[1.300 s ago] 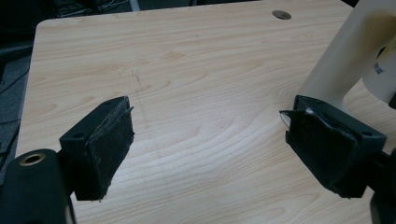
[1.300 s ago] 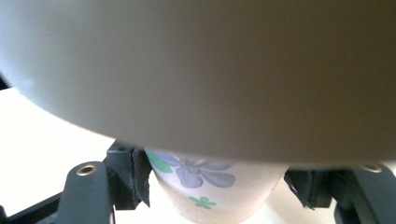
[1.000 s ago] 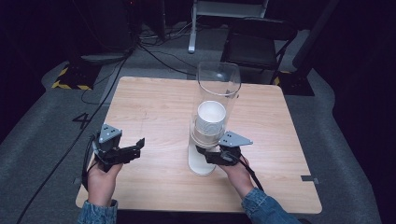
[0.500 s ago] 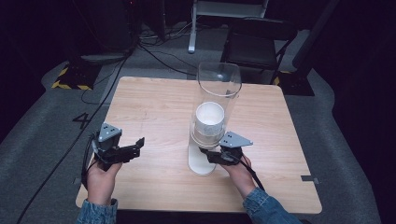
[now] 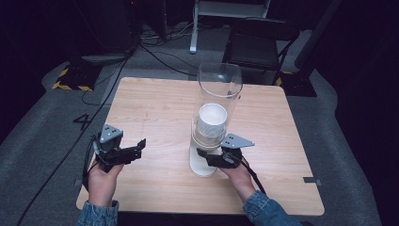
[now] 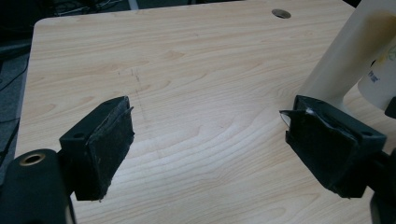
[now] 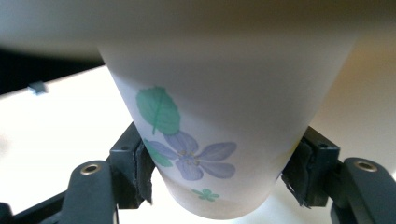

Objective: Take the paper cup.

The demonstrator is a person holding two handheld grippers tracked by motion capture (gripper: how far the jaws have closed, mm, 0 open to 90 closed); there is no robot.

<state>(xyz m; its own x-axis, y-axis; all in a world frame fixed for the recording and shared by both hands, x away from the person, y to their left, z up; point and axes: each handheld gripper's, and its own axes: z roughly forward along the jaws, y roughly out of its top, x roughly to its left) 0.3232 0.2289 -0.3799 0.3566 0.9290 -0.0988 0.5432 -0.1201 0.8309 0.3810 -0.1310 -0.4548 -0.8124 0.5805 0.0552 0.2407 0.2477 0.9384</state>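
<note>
In the high view, a pale wooden table with rounded corners stood on grey carpet. Near its centre rose a tall clear plastic tube on a white round base, with a stack of white paper cups inside it. The right gripper, black with a grey three-cornered plate on top, sat at about five o'clock from the tube, its jaws reaching in under the stack. The left gripper hovered at about eight o'clock from the tube, well apart from it, jaws spread and holding nothing. A dark chair stood off the table's far edge, at about one o'clock.

In the left gripper view, two matte black jaws with worn, rubbery pads stood wide apart over smooth wood grain. The dispenser's cream cylindrical column leaned in at two o'clock, with a printed cup just beside it and a round cable hole at the far edge.

In the right gripper view, the lowest paper cup – tapered, matte white, printed with a violet flower and green leaves – sat clamped between the two pads, which pressed on its lower wall at either side.

Against the earlier frames, both hands sat in the same spots – only the right jaws had drawn in a touch tighter on the cup.
</note>
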